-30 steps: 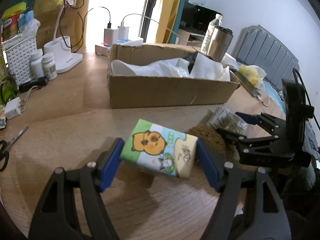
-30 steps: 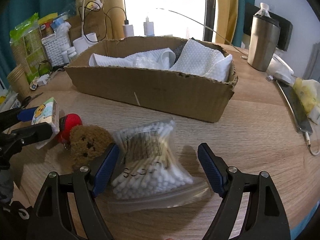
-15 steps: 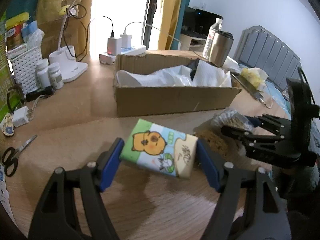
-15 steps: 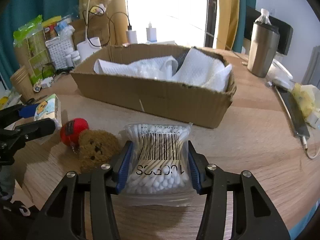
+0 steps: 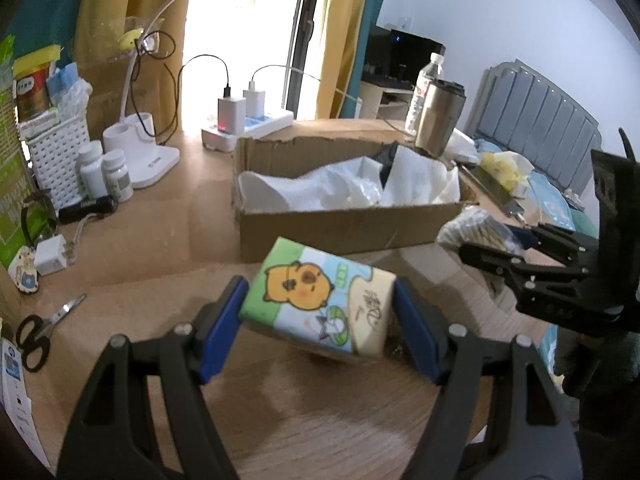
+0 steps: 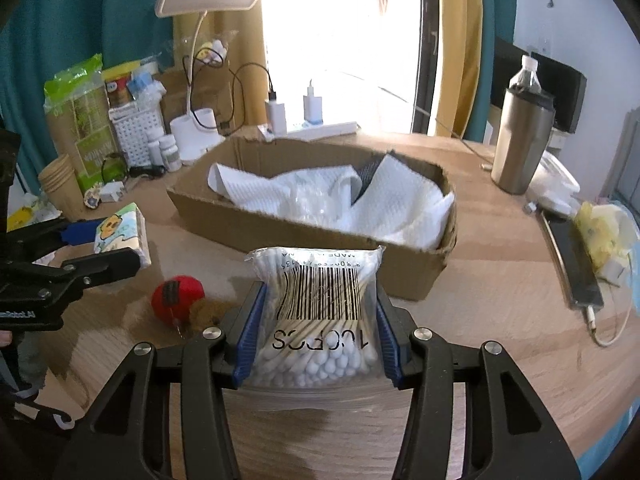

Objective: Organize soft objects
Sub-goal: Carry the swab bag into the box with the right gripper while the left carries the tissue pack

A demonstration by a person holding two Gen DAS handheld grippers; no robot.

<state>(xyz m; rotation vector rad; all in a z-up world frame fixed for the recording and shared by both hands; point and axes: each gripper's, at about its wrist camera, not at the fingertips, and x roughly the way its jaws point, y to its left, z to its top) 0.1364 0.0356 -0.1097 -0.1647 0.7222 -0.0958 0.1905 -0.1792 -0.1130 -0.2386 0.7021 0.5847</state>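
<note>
My right gripper (image 6: 318,334) has just closed its blue pads on a clear bag of cotton swabs (image 6: 320,312), held above the wooden table (image 6: 500,280) with the open cardboard box (image 6: 304,236) of white paper just beyond at 12 o'clock. My left gripper (image 5: 318,320) clamps a cartoon-printed tissue pack (image 5: 320,300), tilted and clear of the table, the box again at 12 o'clock. At 9 o'clock from the swabs lie a small brown plush bear (image 6: 206,312) and a red ball (image 6: 178,294), touching each other.
</note>
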